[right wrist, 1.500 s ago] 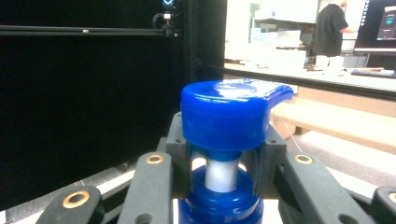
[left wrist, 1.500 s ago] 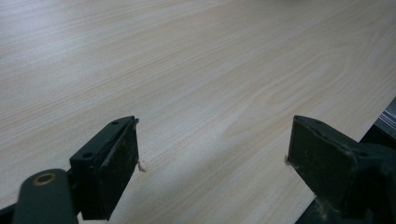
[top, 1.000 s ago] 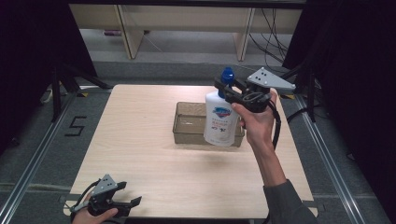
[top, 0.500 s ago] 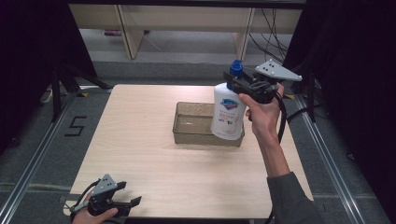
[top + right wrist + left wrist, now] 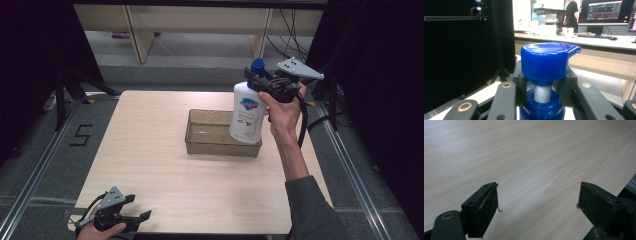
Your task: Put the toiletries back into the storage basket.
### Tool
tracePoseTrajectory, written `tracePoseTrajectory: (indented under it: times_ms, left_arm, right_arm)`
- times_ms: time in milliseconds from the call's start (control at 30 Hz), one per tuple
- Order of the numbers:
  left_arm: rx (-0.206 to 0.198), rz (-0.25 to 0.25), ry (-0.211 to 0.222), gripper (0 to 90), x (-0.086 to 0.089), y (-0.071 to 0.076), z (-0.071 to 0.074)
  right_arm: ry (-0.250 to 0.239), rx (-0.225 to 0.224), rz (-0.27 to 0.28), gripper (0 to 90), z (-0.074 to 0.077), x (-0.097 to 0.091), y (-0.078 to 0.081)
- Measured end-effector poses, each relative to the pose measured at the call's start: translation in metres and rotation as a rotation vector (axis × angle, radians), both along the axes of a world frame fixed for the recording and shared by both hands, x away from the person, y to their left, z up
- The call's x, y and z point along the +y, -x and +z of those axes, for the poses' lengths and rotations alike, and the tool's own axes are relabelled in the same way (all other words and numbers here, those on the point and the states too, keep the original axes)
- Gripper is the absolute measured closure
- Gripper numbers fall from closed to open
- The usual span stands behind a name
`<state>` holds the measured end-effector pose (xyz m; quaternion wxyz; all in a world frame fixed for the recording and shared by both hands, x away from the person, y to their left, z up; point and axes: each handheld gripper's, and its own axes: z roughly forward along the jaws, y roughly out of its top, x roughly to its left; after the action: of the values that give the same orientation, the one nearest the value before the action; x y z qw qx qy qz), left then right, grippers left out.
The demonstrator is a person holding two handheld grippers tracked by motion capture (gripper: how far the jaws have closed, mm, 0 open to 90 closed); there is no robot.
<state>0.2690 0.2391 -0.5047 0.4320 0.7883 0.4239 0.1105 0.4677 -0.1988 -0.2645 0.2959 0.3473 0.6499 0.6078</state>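
A white soap bottle (image 5: 247,116) with a blue pump head (image 5: 257,65) hangs in the air over the right end of a clear brown tray (image 5: 210,145). My right gripper (image 5: 264,85) is shut on the bottle's neck, just under the pump. In the right gripper view the blue pump head (image 5: 547,61) sits between the two jaws, which press on the neck (image 5: 543,93) from both sides. My left gripper (image 5: 134,211) rests at the table's near left corner, held by a hand. Its jaws stand wide open over bare wood, as my left gripper (image 5: 537,203) also appears in the left gripper view.
The light wooden table (image 5: 150,135) carries the tray near its middle right. Metal rails run along the floor on both sides. Beyond the far edge stand shelf legs (image 5: 135,35) and dark curtains. A desk with a monitor (image 5: 605,11) and a person stand far off.
The right gripper has carried the bottle to the right and slightly up, from over the tray's middle toward its right end. The left gripper has stayed in place.
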Motion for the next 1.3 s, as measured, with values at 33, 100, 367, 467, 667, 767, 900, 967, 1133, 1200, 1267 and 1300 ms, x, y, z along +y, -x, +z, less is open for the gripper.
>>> tracePoseTrajectory:
  times_ms: [33,100,367,467,667,767,900,967,1133,1200,1267,1300]
  left_arm:
    - [0.0,0.001,0.002,15.7,0.0,0.0,0.0]
    - [0.001,-0.001,0.001,15.7,0.0,0.0,0.0]
    - [0.0,-0.001,0.003,15.7,0.0,0.0,0.0]
    - [0.001,-0.002,0.003,15.7,0.0,0.0,0.0]
    - [0.001,-0.005,0.0,15.7,0.0,0.0,0.0]
    - [0.002,-0.002,0.002,15.7,0.0,0.0,0.0]
    - [0.003,-0.002,0.002,15.7,0.0,0.0,0.0]
    - [0.001,-0.005,0.002,15.7,0.0,0.0,0.0]
    - [0.001,-0.006,0.001,15.7,0.0,0.0,0.0]
    - [0.0,-0.004,0.006,15.7,-0.001,0.0,-0.001]
    - [-0.004,-0.007,0.009,15.7,-0.001,-0.001,-0.001]
    - [-0.004,-0.006,0.009,15.7,-0.001,-0.001,-0.001]
  right_arm:
    - [0.003,-0.001,0.0,66.1,0.0,0.0,-0.001]
    - [0.002,0.003,-0.006,66.1,-0.001,-0.001,-0.004]
    - [0.007,0.011,-0.022,66.1,-0.008,-0.002,-0.014]
    - [0.008,0.015,-0.024,66.1,-0.012,-0.003,-0.017]
    - [-0.007,0.022,-0.025,66.1,-0.019,-0.002,-0.022]
    - [-0.005,0.019,-0.028,66.1,-0.022,-0.003,-0.024]
    - [-0.007,0.027,-0.031,66.1,-0.027,-0.002,-0.026]
    - [-0.009,0.031,-0.03,66.1,-0.029,-0.002,-0.025]
    - [-0.018,0.039,-0.037,66.1,-0.037,-0.004,-0.028]
    - [-0.013,0.045,-0.036,66.1,-0.039,-0.005,-0.028]
    - [-0.015,0.044,-0.044,66.1,-0.042,-0.005,-0.028]
    - [-0.012,0.054,-0.043,66.1,-0.043,-0.006,-0.029]
